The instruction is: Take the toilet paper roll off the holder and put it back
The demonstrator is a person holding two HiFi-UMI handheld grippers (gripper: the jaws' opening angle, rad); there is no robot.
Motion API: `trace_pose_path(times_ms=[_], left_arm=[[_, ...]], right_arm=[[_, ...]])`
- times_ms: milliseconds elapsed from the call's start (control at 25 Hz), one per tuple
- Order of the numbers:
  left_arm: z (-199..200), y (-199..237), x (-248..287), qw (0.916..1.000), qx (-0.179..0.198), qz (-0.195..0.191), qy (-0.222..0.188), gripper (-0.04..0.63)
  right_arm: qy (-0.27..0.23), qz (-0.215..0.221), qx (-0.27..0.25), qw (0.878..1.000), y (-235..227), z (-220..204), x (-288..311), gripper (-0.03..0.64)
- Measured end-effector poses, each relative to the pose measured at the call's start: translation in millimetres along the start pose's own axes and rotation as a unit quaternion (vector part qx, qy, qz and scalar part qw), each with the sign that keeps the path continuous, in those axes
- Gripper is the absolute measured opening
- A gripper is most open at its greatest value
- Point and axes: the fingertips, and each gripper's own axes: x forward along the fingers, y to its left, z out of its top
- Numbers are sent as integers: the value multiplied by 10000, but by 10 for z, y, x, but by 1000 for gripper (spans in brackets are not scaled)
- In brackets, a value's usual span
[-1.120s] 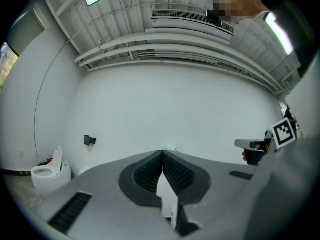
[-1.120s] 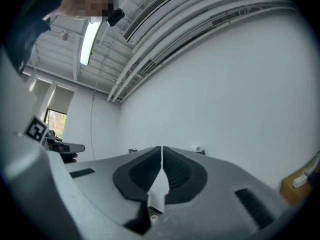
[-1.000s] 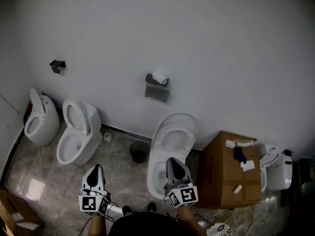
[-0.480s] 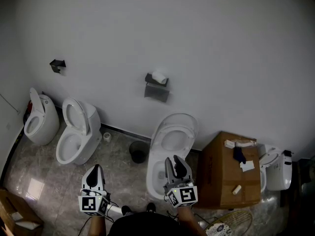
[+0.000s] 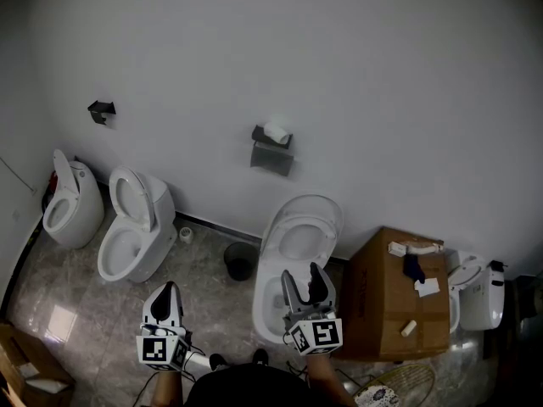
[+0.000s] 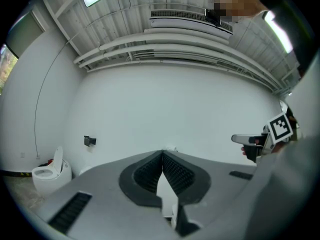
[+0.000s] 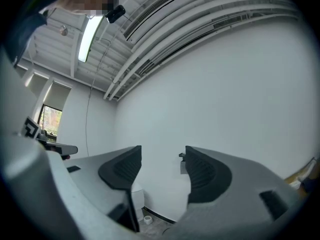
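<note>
A white toilet paper roll (image 5: 275, 131) rests on a dark wall holder (image 5: 271, 151) in the middle of the white wall, far from both grippers. My left gripper (image 5: 167, 289) stays low at the bottom left, its jaws shut with nothing between them. My right gripper (image 5: 303, 273) hangs over the middle toilet (image 5: 293, 257), and its jaws are opening with nothing between them. In the right gripper view the holder (image 7: 182, 157) peeks out beside the right jaw, between the parted jaws of the right gripper (image 7: 163, 159). In the left gripper view the left gripper (image 6: 162, 155) has its tips touching.
Two more toilets (image 5: 134, 225) (image 5: 70, 202) stand at the left, and a second dark holder (image 5: 101, 109) is on the wall above them. A small black bin (image 5: 239, 261) sits on the floor. A cardboard box (image 5: 399, 295) stands right of the middle toilet.
The right gripper's jaws have gone from shut to parted. The left gripper has stayed in place and shut.
</note>
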Motion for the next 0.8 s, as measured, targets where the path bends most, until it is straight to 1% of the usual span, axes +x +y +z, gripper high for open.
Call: trace_pose_path(times_ms=[120, 240, 440, 640, 800], left_arm=[[1, -3, 3, 10000, -8, -7, 1, 3], [-16, 0, -4, 10000, -13, -21, 6, 3], [-42, 9, 16, 10000, -30, -66, 33, 3], [-51, 38, 38, 10000, -36, -46, 34, 3], [-45, 33, 56, 10000, -67, -56, 19, 3]], right_arm=[[-14, -49, 57, 10000, -25, -25, 10, 286], [-22, -6, 98, 9999, -19, -22, 13, 326], [24, 193, 191, 9996, 23, -64, 36, 433], [77, 251, -40, 9996, 62, -83, 60, 520], [59, 274, -138, 9995, 72, -80, 74, 558]])
